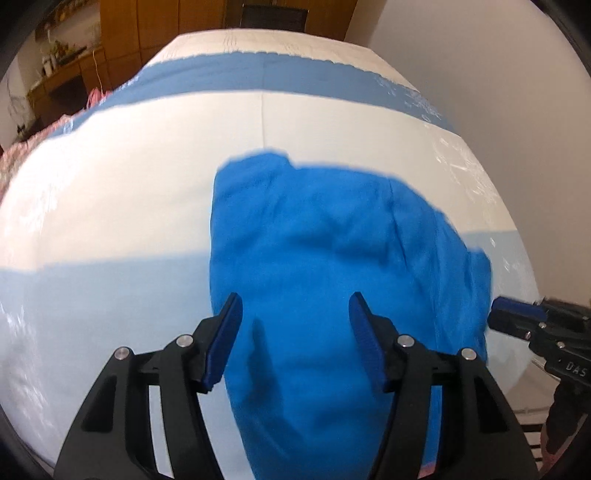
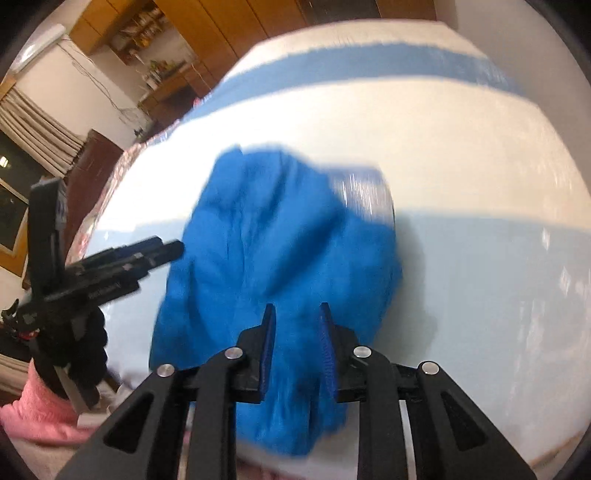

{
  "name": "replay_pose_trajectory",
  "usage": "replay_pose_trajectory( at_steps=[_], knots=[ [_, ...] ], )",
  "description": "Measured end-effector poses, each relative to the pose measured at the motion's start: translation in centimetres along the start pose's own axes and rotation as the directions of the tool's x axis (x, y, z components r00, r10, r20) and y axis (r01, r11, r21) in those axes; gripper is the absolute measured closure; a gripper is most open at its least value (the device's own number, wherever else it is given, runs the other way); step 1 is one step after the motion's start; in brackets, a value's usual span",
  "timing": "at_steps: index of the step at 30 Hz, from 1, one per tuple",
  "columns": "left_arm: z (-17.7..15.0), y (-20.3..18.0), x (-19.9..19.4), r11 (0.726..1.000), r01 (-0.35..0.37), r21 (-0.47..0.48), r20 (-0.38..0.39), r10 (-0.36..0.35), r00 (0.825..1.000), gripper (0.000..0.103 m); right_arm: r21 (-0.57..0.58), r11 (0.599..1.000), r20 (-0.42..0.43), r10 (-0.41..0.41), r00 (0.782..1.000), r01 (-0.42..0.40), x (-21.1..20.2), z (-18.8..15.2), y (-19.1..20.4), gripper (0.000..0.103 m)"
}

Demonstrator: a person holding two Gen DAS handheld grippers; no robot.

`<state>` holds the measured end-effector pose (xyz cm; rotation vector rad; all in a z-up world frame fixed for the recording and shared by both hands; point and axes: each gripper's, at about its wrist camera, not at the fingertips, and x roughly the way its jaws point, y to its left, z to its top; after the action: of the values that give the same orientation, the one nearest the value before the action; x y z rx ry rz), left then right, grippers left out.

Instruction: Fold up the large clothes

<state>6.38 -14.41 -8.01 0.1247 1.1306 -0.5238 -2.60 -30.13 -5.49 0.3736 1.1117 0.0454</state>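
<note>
A bright blue garment (image 1: 332, 266) lies bunched and partly folded on a bed with a white and light blue striped cover (image 1: 129, 192). My left gripper (image 1: 293, 306) hangs open above the garment's near part, nothing between its blue pads. My right gripper (image 2: 297, 314) is open by a narrower gap over the garment's near edge (image 2: 280, 251), holding nothing. The right gripper also shows at the right edge of the left wrist view (image 1: 517, 314), beside the garment. The left gripper shows at the left of the right wrist view (image 2: 147, 254).
Wooden cabinets (image 1: 155, 26) and a shelf with small items (image 1: 62, 55) stand beyond the bed's far left. A white wall (image 1: 480, 74) runs along the right. A pink patterned cloth (image 1: 22, 147) lies at the bed's left edge. A pink sleeve (image 2: 40, 410) shows low left.
</note>
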Motion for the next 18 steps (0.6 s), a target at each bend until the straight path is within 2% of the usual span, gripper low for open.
replay_pose_trajectory(
  at_steps=[1,3,6,7,10,14,16,18],
  knots=[
    [0.8,-0.3,0.5,1.000,0.007,0.008,-0.007,-0.007,1.000,0.044,-0.001,0.999,0.004,-0.035,0.999,0.035,0.7,1.1,-0.1,0.079],
    [2.3,-0.1,2.1,1.000,-0.004,0.014,-0.031,0.004,1.000,0.045,0.017,0.999,-0.010,-0.041,0.999,0.041,2.3,2.4,-0.8,0.079],
    [3.3,0.2,5.6,1.000,0.008,-0.002,-0.113,-0.008,0.994,0.042,0.062,0.994,-0.103,-0.083,0.991,0.090,5.9,2.5,-2.7,0.086],
    [3.4,0.4,6.5,1.000,0.025,-0.011,-0.132,-0.026,0.991,0.040,0.081,0.993,-0.125,-0.079,0.989,0.090,6.8,2.1,-4.0,0.090],
    [3.7,0.6,7.6,1.000,0.027,-0.001,-0.148,-0.026,0.989,0.040,0.152,0.987,-0.139,-0.031,0.990,0.052,7.8,1.7,-5.6,0.091],
    [3.3,1.2,5.2,1.000,0.021,-0.019,-0.132,-0.023,0.991,0.045,0.162,0.986,-0.102,-0.014,0.995,0.031,5.3,1.6,-5.4,0.088],
    [2.3,1.4,3.1,1.000,0.017,-0.019,-0.099,-0.019,0.995,0.045,0.135,0.991,-0.070,-0.007,0.998,0.016,3.0,0.8,-4.4,0.082],
    [0.2,1.2,0.7,1.000,0.027,-0.013,-0.070,-0.028,0.997,0.045,0.099,0.995,-0.046,0.019,0.999,-0.014,0.9,-0.4,-3.0,0.081]
  ],
)
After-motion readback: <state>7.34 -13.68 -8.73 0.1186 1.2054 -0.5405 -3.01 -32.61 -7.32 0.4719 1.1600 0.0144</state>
